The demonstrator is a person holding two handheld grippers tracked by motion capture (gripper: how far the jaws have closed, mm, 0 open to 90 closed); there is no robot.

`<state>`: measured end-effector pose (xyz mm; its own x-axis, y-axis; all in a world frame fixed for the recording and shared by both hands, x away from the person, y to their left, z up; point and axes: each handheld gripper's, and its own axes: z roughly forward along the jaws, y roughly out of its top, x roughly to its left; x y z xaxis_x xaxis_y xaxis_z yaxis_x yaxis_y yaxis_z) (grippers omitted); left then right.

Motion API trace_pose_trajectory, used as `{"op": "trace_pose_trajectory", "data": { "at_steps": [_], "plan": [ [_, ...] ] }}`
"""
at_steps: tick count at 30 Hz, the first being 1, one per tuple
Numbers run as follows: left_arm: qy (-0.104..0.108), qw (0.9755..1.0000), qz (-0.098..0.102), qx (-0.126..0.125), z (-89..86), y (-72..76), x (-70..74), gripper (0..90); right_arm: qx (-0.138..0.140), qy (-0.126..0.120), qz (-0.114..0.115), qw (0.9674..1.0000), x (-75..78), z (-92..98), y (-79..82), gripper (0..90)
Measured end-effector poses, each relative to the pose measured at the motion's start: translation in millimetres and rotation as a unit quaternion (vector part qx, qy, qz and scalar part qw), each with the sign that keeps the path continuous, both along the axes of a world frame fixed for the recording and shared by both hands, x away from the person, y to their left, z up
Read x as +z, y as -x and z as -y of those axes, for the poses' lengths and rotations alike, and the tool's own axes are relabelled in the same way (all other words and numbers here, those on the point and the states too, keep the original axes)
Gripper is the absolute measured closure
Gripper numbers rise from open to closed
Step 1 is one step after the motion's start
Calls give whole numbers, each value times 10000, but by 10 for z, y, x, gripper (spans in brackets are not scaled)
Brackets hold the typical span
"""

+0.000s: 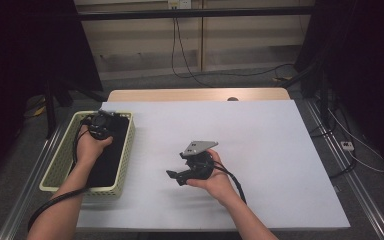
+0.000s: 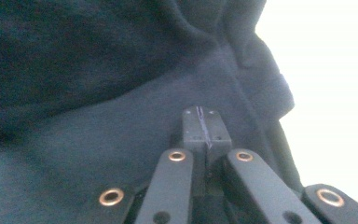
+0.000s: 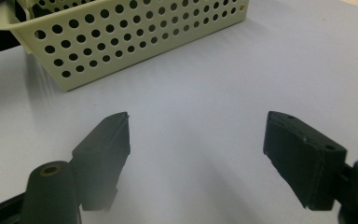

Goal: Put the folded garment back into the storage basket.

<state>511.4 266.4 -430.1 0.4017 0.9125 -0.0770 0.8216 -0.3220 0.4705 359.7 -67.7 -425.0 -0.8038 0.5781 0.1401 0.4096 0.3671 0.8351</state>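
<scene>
Reaching into the basket (image 1: 124, 150), the left gripper (image 2: 200, 128) is closed on dark cloth (image 2: 98, 93); right of the basket, the right gripper (image 3: 196, 154) is held open over the bench (image 1: 280, 150). No writing is readable.

High view: even overhead light on the white table sheet (image 1: 260, 150); surroundings at the left and right edges fall to near black. Soft, short shadows under the hands. Picture slightly soft, no glare.

Left gripper view: dim. Dark cloth (image 2: 98, 93) nearly featureless, its folds blurred and out of focus; the jaws at the bottom are sharper. Upper right corner blown out to white.

Right gripper view: bright, diffuse light. Soft shadows stretch from the two jaws over the sheet. Near jaws slightly blurred; perforated basket (image 3: 121, 37) at the top edge crisper, its lines bowed by the lens.
</scene>
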Motion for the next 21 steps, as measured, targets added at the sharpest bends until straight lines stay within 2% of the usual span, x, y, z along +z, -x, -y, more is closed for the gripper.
{"op": "trace_pose_trajectory", "data": {
  "at_steps": [3, 6, 9, 11, 12, 14, 16, 19, 21],
  "plan": [
    [126, 9999, -29, 69, -25, 4, 0, 900, -7, 23, 5, 10000, 2, 8, -1, 230],
    [118, 9999, -91, 67, -37, 4, 25, 886, -14, 36, 14, 10000, 13, 30, -5, 230],
    [73, 9998, -147, 92, -49, 8, 72, 807, -56, 39, 41, 10000, 31, 72, -6, 229],
    [154, 9997, -104, 141, -67, 16, 117, 748, -97, 48, 61, 9999, 47, 110, 1, 230],
    [162, 9996, -194, 124, -78, 22, 152, 722, -107, 36, 75, 9999, 52, 128, 2, 229],
    [190, 9996, -191, 124, -80, 41, 219, 668, -159, 9, 89, 9998, 67, 174, 10, 230],
    [113, 9997, -192, 18, -79, 59, 284, 613, -215, 11, 125, 9997, 83, 218, 29, 232],
    [191, 9997, -131, -9, -74, 89, 362, 557, -226, 1, 169, 9996, 103, 285, 70, 231],
    [241, 9995, -194, -42, -81, 107, 419, 514, -246, 39, 164, 9996, 108, 346, 97, 231]
  ]
}}
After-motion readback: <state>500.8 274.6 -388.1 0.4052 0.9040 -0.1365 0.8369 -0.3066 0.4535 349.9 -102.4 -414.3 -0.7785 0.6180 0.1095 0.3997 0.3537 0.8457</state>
